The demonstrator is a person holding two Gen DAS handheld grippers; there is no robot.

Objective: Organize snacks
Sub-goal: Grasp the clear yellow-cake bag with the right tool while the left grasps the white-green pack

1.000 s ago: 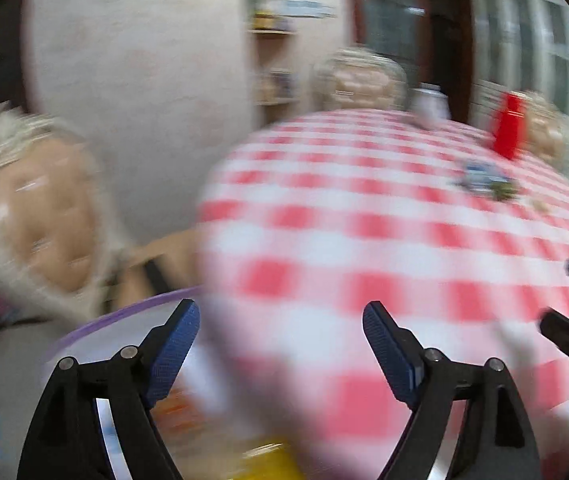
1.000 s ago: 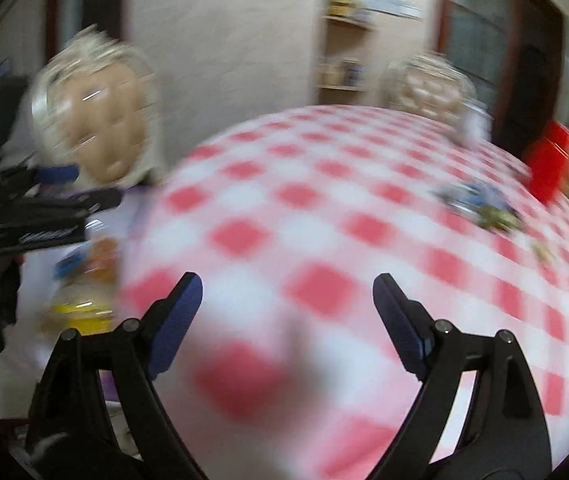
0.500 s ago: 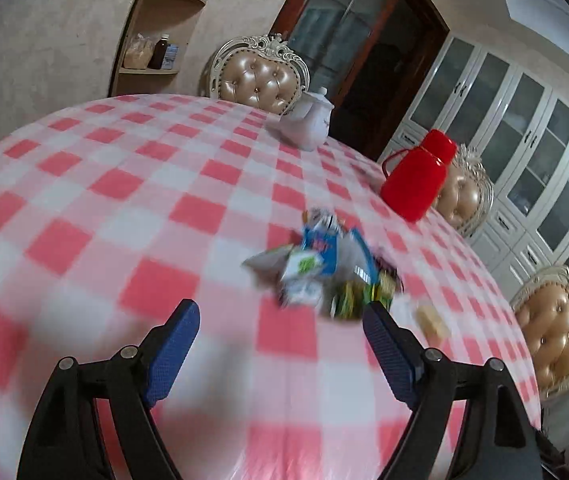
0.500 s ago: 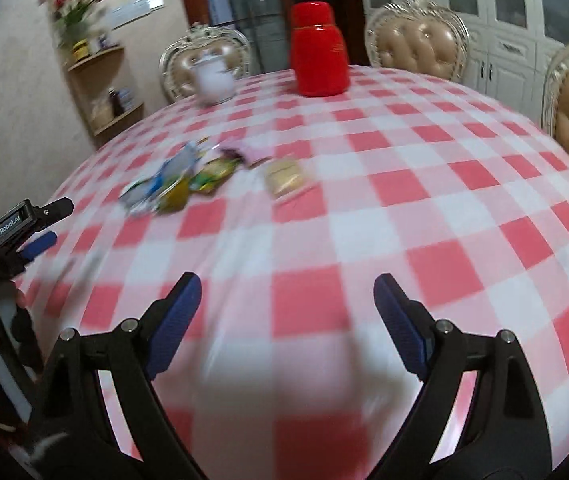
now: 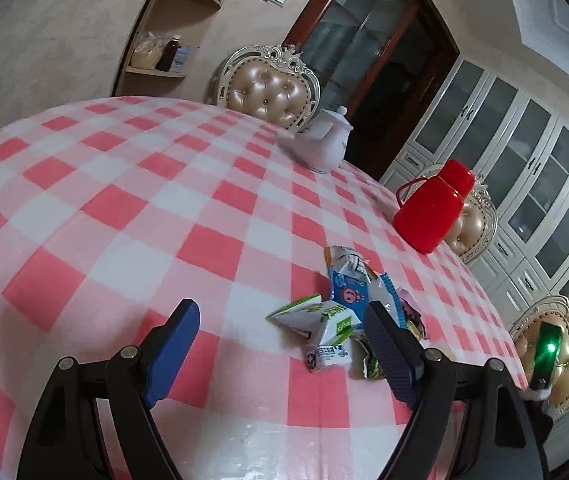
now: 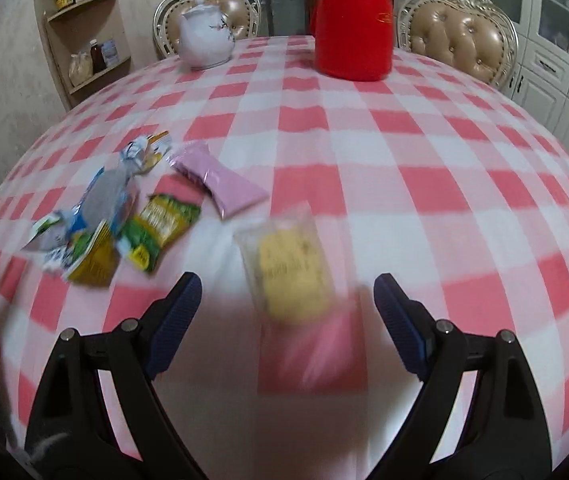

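Observation:
A heap of snack packets lies on the red-and-white checked tablecloth. In the right wrist view the heap is at the left, with a pink packet beside it and a clear-wrapped yellow cake lying apart. My left gripper is open above the cloth, its right finger just in front of the heap. My right gripper hovers over the near end of the yellow cake; its jaws are closing slightly, and the pads stand clear of the cake.
A white teapot and a red thermos jug stand at the table's far side. Padded chairs ring the table. A corner shelf and white cabinets line the walls.
Both grippers swung from the table's edge and a chair to face the snacks. The right one came closer to the yellow cake; the left one edged nearer the heap.

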